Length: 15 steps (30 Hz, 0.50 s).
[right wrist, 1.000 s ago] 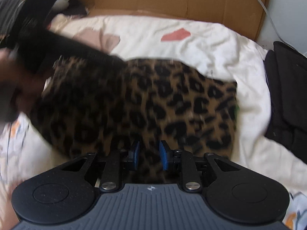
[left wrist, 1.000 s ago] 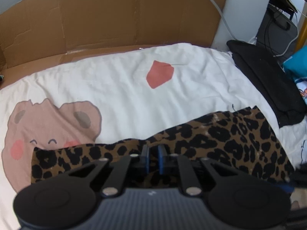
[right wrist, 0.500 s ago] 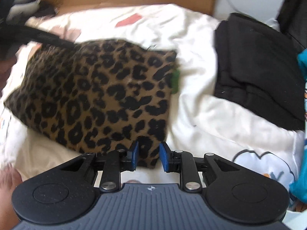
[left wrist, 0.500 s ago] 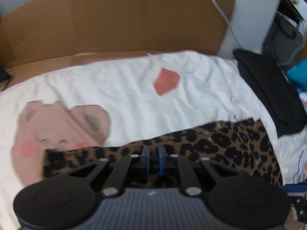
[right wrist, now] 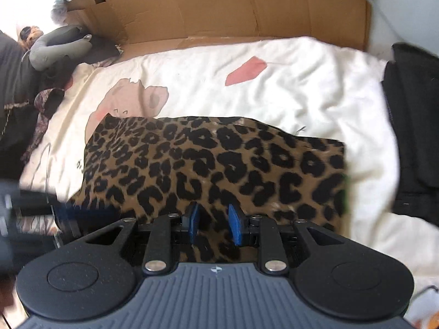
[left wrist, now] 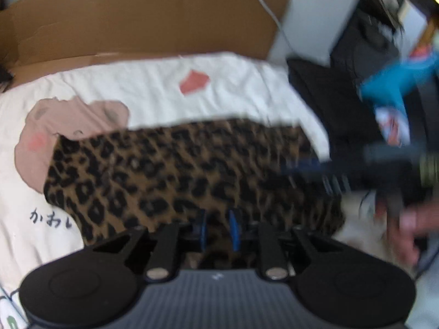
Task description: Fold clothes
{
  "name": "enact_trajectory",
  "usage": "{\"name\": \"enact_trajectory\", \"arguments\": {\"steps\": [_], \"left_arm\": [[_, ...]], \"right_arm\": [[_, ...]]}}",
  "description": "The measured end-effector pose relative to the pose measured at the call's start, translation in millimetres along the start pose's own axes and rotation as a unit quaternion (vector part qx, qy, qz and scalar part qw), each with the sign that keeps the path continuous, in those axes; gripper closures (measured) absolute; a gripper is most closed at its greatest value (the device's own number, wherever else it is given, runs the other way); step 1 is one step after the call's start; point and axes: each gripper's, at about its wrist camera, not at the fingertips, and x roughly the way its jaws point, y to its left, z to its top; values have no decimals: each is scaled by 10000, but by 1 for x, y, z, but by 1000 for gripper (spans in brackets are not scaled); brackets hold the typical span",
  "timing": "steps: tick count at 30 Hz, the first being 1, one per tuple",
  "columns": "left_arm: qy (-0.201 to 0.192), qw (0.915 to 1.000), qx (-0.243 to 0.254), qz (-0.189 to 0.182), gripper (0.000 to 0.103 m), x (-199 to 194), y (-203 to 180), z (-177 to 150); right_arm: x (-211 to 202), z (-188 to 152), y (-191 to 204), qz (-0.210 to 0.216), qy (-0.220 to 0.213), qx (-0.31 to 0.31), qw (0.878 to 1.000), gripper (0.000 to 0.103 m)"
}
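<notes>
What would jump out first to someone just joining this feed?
The leopard-print garment, lying folded in a rough rectangle across the middle of the white bedspread, partly over its pink bear print. Behind the bed stands a big sheet of brown cardboard, and a dark pile of clothes sits at the bed's right edge.

A bed (right wrist: 301,82) with a white cartoon-print cover; flattened cardboard (right wrist: 247,5) stands along its far edge against a pale wall (left wrist: 307,13).
</notes>
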Motion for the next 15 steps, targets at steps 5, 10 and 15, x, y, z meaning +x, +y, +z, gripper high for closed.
{"name": "enact_trajectory", "arguments": {"steps": [5, 10, 15], "left_arm": [[122, 9999, 14, 114, 82, 12, 0, -13], [191, 9995, 42, 233, 76, 9, 12, -22], [424, 9972, 15, 620, 68, 6, 38, -43]], "right_arm": [[5, 21, 12, 110, -252, -96, 9996, 72], [34, 31, 19, 32, 179, -70, 9998, 73], [43, 25, 14, 28, 197, 170, 9997, 74]]}}
